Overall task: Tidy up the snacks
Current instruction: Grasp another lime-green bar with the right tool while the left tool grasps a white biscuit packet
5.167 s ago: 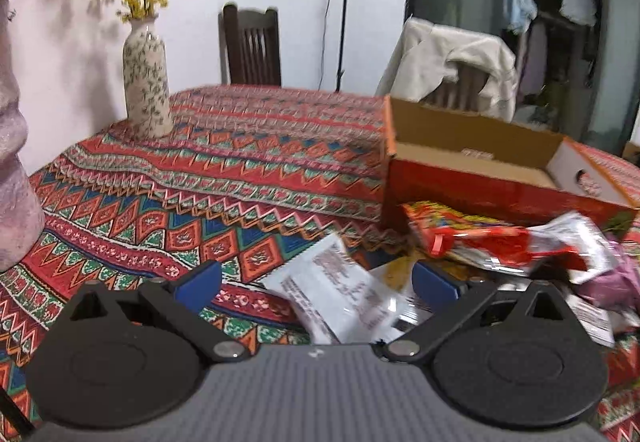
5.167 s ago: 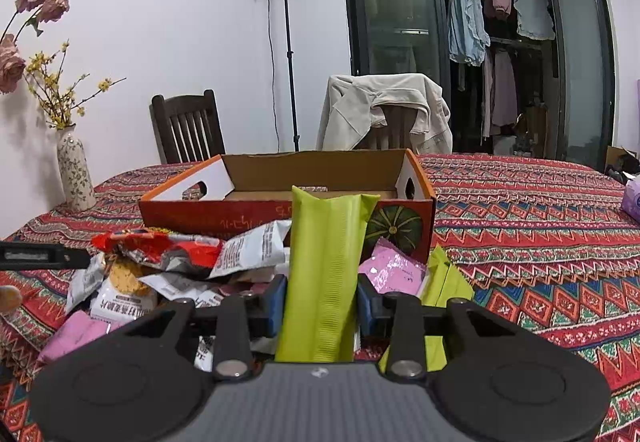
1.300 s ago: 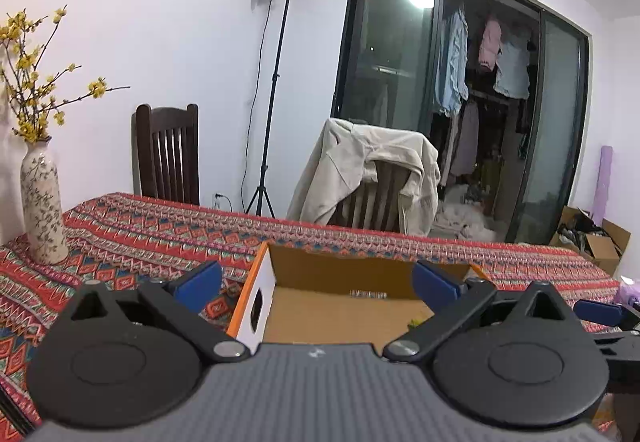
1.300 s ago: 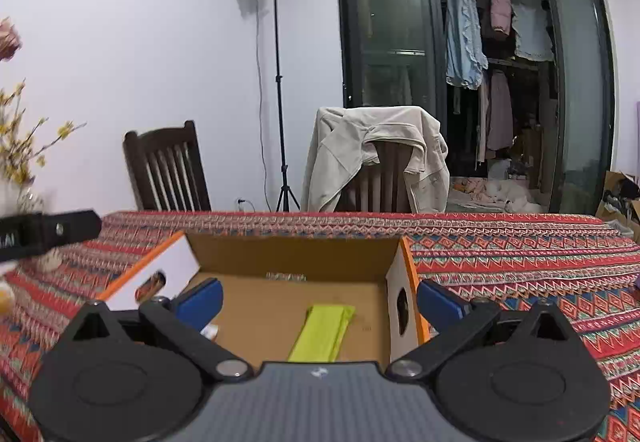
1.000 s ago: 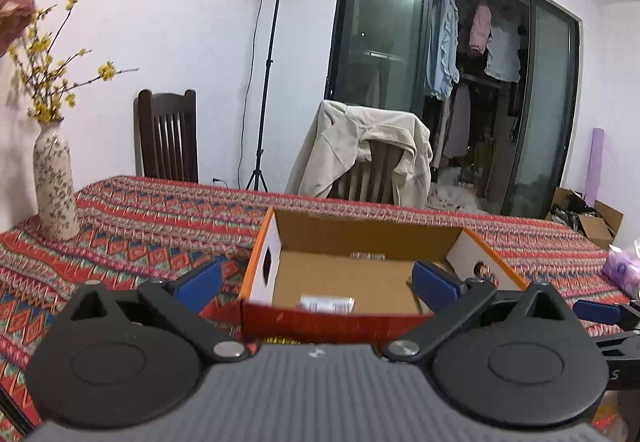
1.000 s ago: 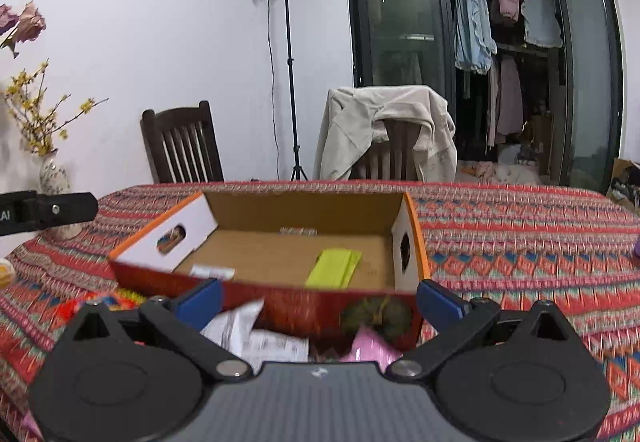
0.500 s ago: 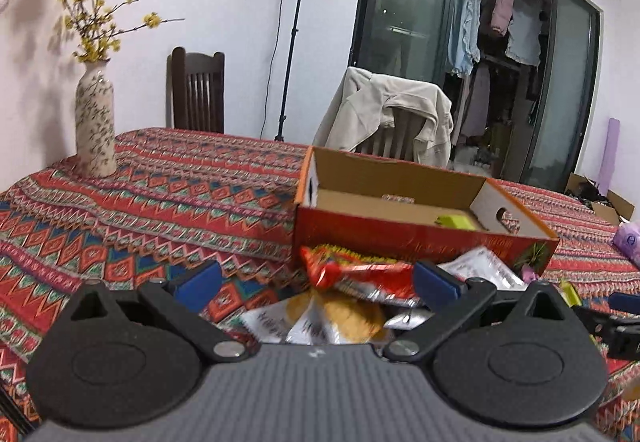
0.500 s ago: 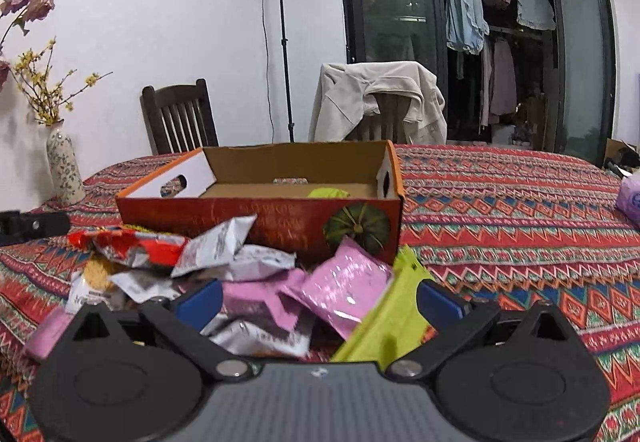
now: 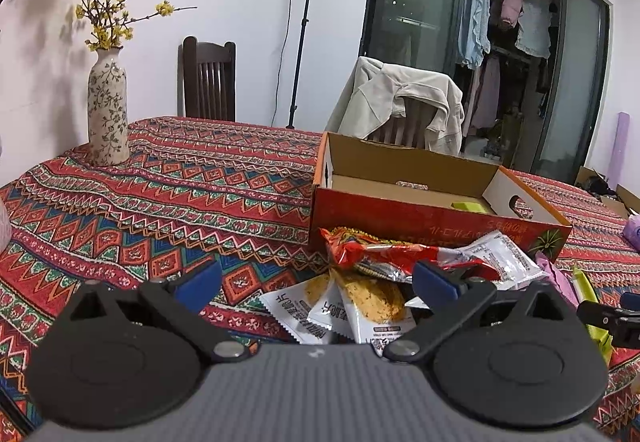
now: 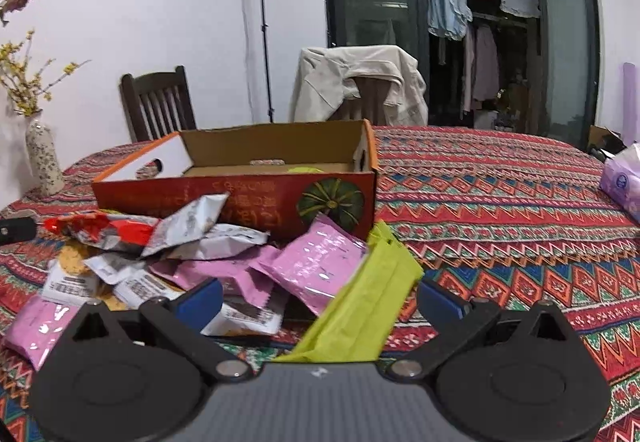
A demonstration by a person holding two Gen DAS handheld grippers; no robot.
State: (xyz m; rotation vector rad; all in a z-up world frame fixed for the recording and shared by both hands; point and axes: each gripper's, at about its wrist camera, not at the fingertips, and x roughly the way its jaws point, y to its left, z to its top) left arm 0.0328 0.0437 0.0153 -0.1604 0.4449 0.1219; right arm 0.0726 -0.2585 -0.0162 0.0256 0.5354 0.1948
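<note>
1. Left gripper (image 9: 316, 284): fingers (image 9: 198, 282) spread wide, nothing held. It hovers above white biscuit packets (image 9: 356, 302) at the near-left edge of the snack pile.
2. Right gripper (image 10: 320, 296): fingers (image 10: 440, 300) spread wide, nothing held. A lime-green packet (image 10: 360, 306) lies tilted between them on the table (image 10: 500, 210); cannot tell if the fingers touch it.
3. Snack pile sits on the table just in front of the cardboard box (image 10: 256, 198). Pink packets (image 10: 316, 262) lean beside the green one; a red wrapper (image 10: 100, 228) and silver-white packets (image 10: 192, 220) lie to the left, nearest the box's red front wall.
4. Box is open-topped, with a pumpkin print on the front. Inside: one lime-green packet (image 9: 470, 206) flat on the floor near the right end, and a small label on the back wall. The rest of the interior is hidden by the front wall.
5. Left view only: the in-box green packet clearly, the vase (image 9: 107, 110) up close, the right gripper's tip at the right edge.
6. Right view only: the purple tissue pack (image 10: 624, 182) far right on the table, well apart from the pile, and another pink packet (image 10: 36, 326) at the near left.
7. Both views: dark wooden chair, jacket-draped chair (image 10: 356, 82), light stand behind the table.
</note>
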